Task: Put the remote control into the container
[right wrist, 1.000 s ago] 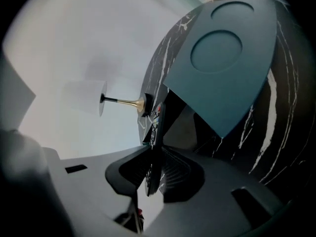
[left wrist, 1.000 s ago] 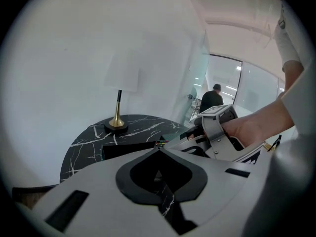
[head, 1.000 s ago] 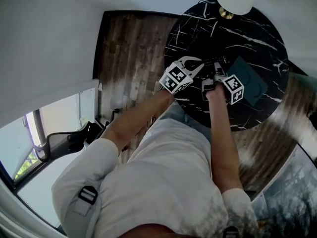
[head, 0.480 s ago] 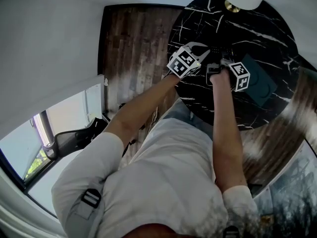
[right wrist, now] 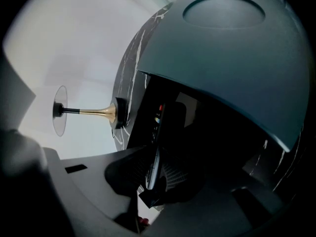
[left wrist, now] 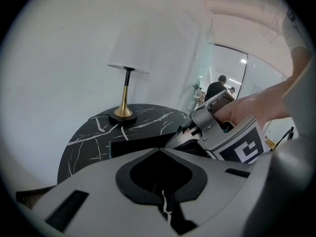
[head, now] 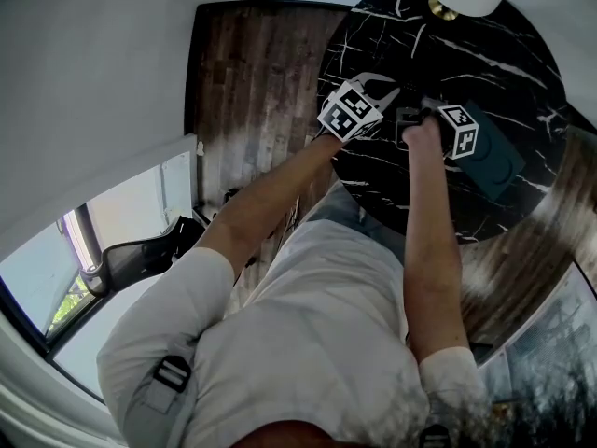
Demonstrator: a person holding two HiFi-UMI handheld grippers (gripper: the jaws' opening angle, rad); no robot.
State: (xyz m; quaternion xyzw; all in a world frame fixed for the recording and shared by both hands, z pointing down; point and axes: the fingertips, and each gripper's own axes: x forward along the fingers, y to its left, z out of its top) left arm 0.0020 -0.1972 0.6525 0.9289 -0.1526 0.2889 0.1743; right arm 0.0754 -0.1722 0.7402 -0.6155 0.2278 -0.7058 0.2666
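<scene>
A round black marble table (head: 504, 45) with white veins stands on a dark plank floor (head: 252, 82), and a person in a white shirt (head: 317, 343) leans over its near edge with both arms stretched out. On the right part of the tabletop sits the teal container (head: 494, 157). Seen close in the right gripper view, its rounded lid (right wrist: 222, 58) is tipped up over a dark opening. At the far edge of the table stands a lamp (left wrist: 127, 68) with a white shade, a thin dark stem and a brass foot. The right gripper (right wrist: 155, 174) is up against the mouth of the container, with its jaws drawn in to a narrow gap and clamped on the remote control (right wrist: 157, 132). The remote is a thin black one, held edge-on, with a few coloured buttons showing along it. Its far end reaches into the shadowed opening under the lid, while its near end sits between the pads. I cannot tell whether it touches anything inside. The left gripper (left wrist: 160, 149) is over the table just beside the right one, pointed towards the lamp, its jaw tips together and nothing held between them.
</scene>
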